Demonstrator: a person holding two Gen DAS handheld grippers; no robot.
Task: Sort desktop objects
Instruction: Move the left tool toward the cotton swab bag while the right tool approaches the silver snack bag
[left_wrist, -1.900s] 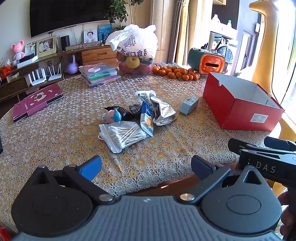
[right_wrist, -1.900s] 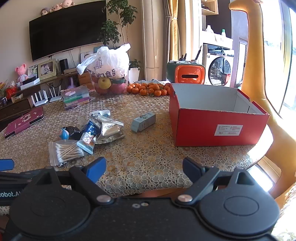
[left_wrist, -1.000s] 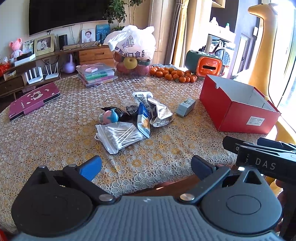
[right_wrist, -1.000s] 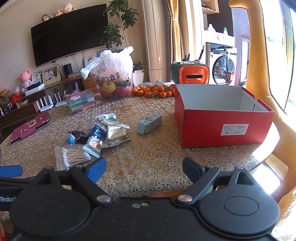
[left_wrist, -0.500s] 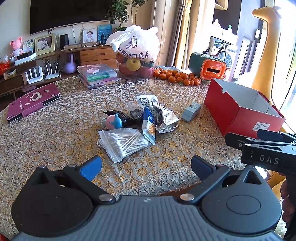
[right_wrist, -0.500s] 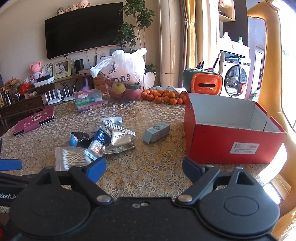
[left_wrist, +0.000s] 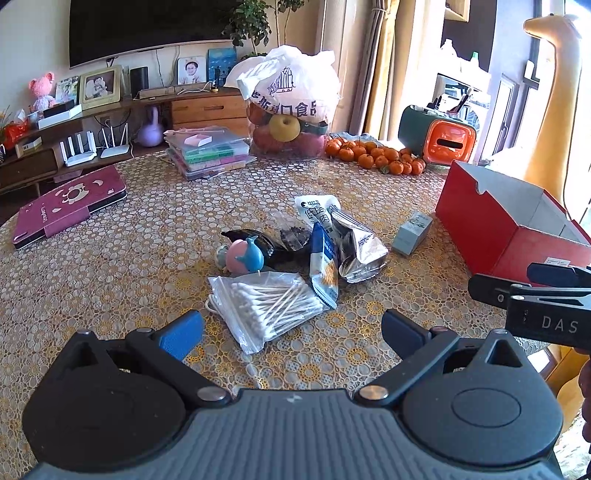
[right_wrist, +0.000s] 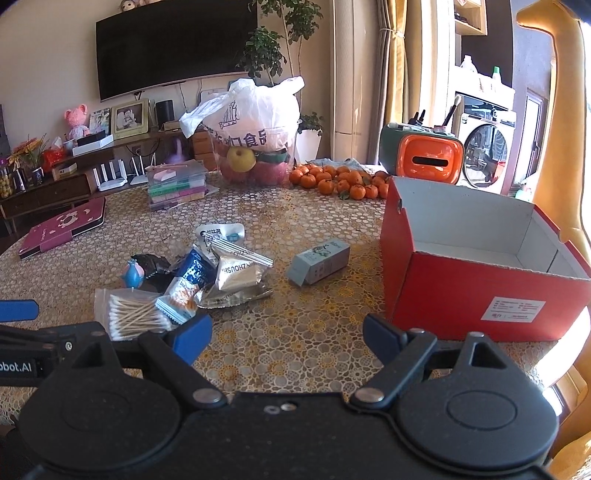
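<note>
A heap of small things lies mid-table: a bag of cotton swabs (left_wrist: 269, 306), a pink and blue whale toy (left_wrist: 245, 254), a blue snack packet (left_wrist: 324, 264), a silver foil pouch (left_wrist: 356, 243) and a small grey-green carton (left_wrist: 412, 232). An open red box (left_wrist: 509, 225) stands to the right. My left gripper (left_wrist: 291, 328) is open and empty, just short of the swab bag. My right gripper (right_wrist: 286, 334) is open and empty, near the table's front edge, left of the red box (right_wrist: 476, 266). The swab bag (right_wrist: 129, 314) and the carton (right_wrist: 319, 266) also show in the right wrist view.
At the table's back stand a white bag of fruit (left_wrist: 291, 107), a row of tangerines (left_wrist: 373, 155), a stack of plastic cases (left_wrist: 207, 155) and an orange and green tissue box (left_wrist: 439, 138). A maroon notebook (left_wrist: 70, 210) lies at the left. A yellow giraffe figure (right_wrist: 554, 110) stands right of the table.
Both grippers have moved forward over the table toward the heap, so the swab bag and the red box look nearer. Both jaws stay open and nothing on the table has moved.
</note>
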